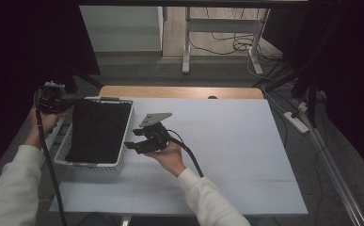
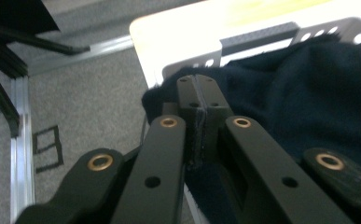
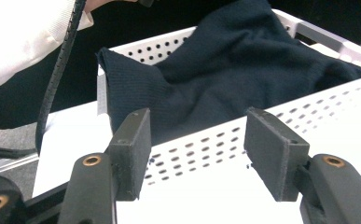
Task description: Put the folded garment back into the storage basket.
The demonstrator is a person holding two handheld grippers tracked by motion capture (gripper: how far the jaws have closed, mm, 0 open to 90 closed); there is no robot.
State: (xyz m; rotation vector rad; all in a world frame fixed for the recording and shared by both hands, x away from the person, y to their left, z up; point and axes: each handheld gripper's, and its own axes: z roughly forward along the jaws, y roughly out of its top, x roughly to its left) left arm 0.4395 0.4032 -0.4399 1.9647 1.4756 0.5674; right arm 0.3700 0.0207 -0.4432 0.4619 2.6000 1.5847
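Basket (image 1: 123,155) of dark cloth (image 1: 97,129) sits on white table (image 1: 226,141), grey carpet (image 1: 170,75) beyond.

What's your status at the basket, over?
Left gripper shut on cloth at basket far corner. Right gripper open, facing basket's near wall, holding nothing. Cloth fills basket, one corner draped over rim. Nothing in the way.

High view sits above the person's side, looking forward and down over the whole white-covered worktop (image 1: 208,155), fairly far off; left gripper view rides the left claw (image 2: 197,88), close up on the dark navy knitted cloth (image 2: 308,102) at a corner of the white perforated plastic basket (image 2: 262,39); right gripper view looks along the right claw (image 3: 194,149) at the basket's long side from very near; all three share basket and cloth.
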